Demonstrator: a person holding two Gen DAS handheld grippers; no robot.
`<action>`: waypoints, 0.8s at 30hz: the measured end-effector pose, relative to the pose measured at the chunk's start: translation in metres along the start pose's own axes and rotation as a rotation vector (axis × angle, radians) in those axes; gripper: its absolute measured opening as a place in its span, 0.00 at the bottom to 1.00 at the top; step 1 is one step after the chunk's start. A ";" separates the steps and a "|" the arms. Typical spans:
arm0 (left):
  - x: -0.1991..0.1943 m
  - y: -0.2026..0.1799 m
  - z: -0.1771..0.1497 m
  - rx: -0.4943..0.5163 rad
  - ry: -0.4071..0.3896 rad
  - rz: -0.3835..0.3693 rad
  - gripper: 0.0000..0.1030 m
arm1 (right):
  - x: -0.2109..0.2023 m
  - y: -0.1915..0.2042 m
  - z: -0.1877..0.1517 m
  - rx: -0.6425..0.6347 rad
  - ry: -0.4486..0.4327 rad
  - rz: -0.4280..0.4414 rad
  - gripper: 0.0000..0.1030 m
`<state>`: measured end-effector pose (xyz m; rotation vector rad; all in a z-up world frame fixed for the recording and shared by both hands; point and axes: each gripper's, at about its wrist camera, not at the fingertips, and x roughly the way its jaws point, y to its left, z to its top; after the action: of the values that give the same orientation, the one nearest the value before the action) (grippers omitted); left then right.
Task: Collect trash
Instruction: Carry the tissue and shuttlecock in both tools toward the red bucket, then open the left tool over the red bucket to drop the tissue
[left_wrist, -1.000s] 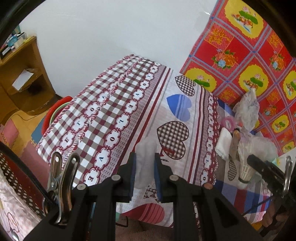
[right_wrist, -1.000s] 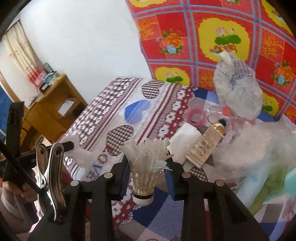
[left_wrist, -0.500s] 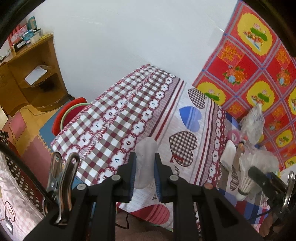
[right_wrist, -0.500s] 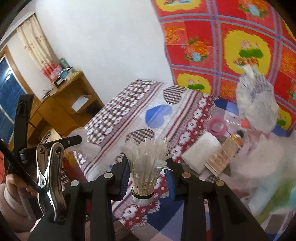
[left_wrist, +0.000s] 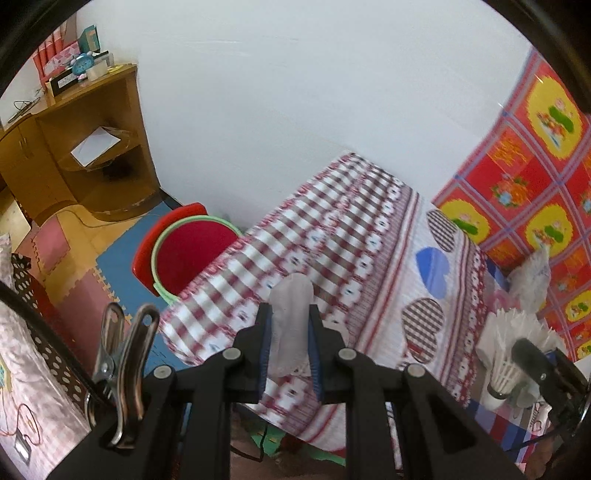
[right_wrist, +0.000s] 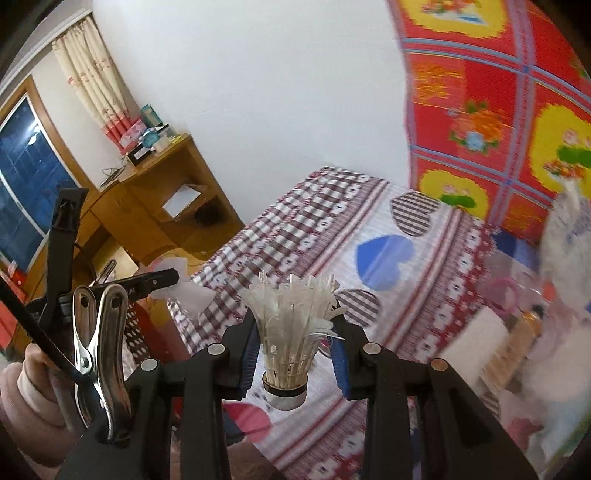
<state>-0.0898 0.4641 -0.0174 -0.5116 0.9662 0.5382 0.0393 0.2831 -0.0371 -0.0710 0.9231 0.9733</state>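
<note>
Above the checked bedspread (left_wrist: 332, 236) my left fingers (left_wrist: 290, 345) pinch a soft, weightless crumpled tissue (left_wrist: 291, 314) while my right fingers (right_wrist: 293, 356) clasp the light, fragile shuttlecock (right_wrist: 290, 332) gently by its feather skirt

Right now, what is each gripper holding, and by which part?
The left gripper pinches a white wad of tissue around its lower half. The right gripper clamps a shuttlecock across its feather skirt, cork end down.

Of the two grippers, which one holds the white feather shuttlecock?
The right gripper clamps the white feather shuttlecock; the left gripper pinches a flat white wrapper.
</note>
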 end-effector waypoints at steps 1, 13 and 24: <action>0.001 0.006 0.004 -0.001 -0.002 0.001 0.18 | 0.006 0.006 0.005 -0.003 -0.002 -0.003 0.33; 0.044 0.093 0.061 -0.021 0.038 0.030 0.18 | 0.062 0.055 0.043 0.027 -0.006 0.020 0.33; 0.128 0.156 0.087 0.003 0.101 0.028 0.18 | 0.126 0.091 0.064 0.017 0.042 0.008 0.33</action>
<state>-0.0759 0.6616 -0.1129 -0.5268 1.0713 0.5404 0.0417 0.4507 -0.0547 -0.0732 0.9711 0.9745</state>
